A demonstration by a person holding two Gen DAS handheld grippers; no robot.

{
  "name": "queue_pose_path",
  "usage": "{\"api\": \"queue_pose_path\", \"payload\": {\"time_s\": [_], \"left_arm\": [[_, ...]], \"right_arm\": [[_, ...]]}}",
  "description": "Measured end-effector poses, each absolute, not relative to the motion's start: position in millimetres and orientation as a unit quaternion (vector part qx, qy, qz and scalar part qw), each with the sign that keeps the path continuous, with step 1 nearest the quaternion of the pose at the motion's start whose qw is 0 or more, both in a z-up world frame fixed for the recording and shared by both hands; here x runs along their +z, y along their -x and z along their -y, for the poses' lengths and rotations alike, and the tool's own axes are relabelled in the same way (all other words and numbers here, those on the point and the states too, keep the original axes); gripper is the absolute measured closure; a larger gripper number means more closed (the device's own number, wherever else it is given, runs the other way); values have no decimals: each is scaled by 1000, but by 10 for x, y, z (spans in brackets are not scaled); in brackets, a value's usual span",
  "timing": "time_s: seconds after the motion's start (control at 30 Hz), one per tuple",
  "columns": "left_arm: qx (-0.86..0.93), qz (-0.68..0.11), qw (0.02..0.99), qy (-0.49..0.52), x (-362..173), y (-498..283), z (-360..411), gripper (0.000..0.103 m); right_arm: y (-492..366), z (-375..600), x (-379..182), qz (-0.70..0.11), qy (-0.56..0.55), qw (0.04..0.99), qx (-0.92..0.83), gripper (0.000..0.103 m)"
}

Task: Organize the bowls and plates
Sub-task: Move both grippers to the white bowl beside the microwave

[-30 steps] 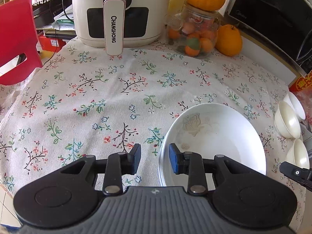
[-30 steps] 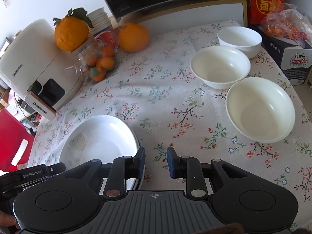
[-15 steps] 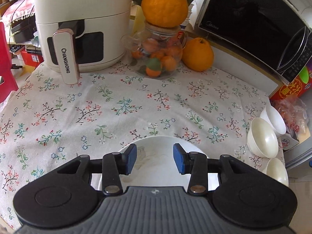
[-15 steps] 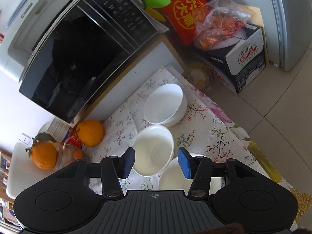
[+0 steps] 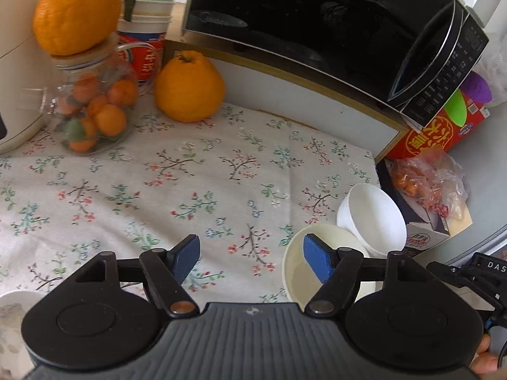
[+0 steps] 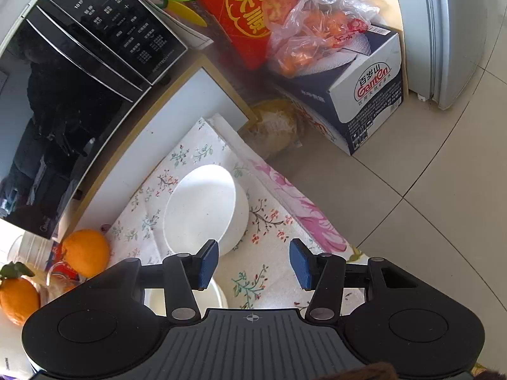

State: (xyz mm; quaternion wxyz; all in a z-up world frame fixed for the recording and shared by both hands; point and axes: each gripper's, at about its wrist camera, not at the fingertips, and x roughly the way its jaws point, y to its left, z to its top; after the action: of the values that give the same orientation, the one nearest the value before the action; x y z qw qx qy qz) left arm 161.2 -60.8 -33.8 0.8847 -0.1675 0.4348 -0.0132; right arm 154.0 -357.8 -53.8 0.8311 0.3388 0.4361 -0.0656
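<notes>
L claw (image 5: 251, 259): spread wide, nothing between the blue pads, held above the floral-cloth worktop (image 5: 196, 183). Its R pad sits over the near bowl (image 5: 296, 266), cream-white, upright on the cloth nr the worktop's R edge. Far bowl (image 5: 372, 218), white, just beyond it twd the corner; rims appear to touch or overlap, cannot tell which. White plate (image 5: 12, 304) partly visible at lower L, mostly hidden behind claw body.

R claw (image 6: 254, 262): also spread, gripping nothing, above the worktop corner. Far bowl (image 6: 206, 209) lies just ahead of its L pad, upright on the cloth; near bowl (image 6: 215, 294) shows only as a rim sliver under the L finger.

Surroundings: microwave (image 5: 317, 22) on shelf at back; jar of small oranges (image 5: 92, 107) w/ large orange on top; another large orange (image 5: 188, 87) beside it; red box (image 6: 250, 15) and bagged fruit (image 6: 310, 28) on a carton (image 6: 367, 95) off the worktop's edge.
</notes>
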Motion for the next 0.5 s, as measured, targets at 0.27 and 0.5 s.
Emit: {"api": "queue_pose_path", "payload": {"time_s": [0.27, 0.5], "left_arm": [[-45, -440, 883, 155, -479, -2089, 1195, 26], [-44, -443, 886, 130, -542, -2322, 1399, 36]], "right_arm": [[-1776, 3527, -718, -438, -337, 829, -79, 53], [-1924, 3440, -745, -426, -325, 839, -90, 53]]}}
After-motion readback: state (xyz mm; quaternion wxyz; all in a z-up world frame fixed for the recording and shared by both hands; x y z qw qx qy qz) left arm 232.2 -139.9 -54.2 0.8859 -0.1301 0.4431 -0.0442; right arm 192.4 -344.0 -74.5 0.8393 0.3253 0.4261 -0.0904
